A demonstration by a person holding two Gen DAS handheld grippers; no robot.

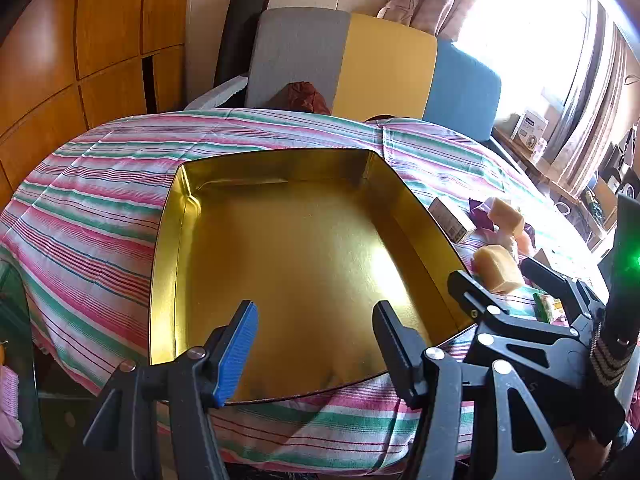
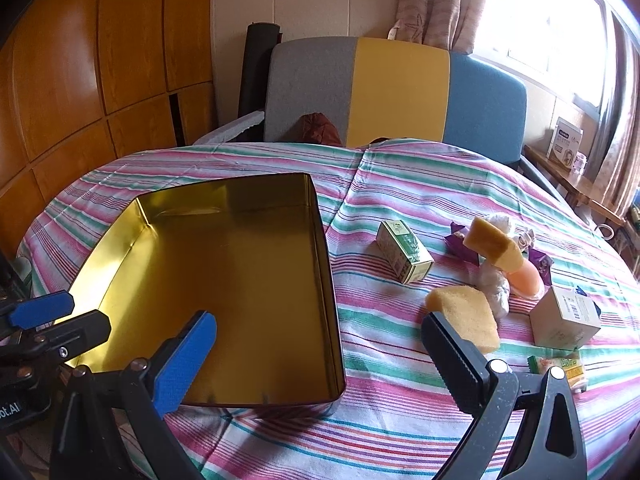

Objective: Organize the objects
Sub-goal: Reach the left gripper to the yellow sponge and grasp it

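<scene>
Sponge (image 2: 464,314) nearest right gripper (image 2: 316,354): soft, light, squashy.
Both grippers' fingers gape empty; pinch its flat sides, then drop into tin (image 2: 320,240).

Ahead of you stands a grey, yellow and blue upholstered chair back (image 2: 396,92); glossy orange wooden wall panels (image 2: 100,60) fill your left, a sunlit curtained window (image 2: 532,12) your right.

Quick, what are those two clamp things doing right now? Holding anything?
Left gripper: jaws open, holding nothing, over the gold tin.
Right gripper: jaws wide open, holding nothing.
</scene>
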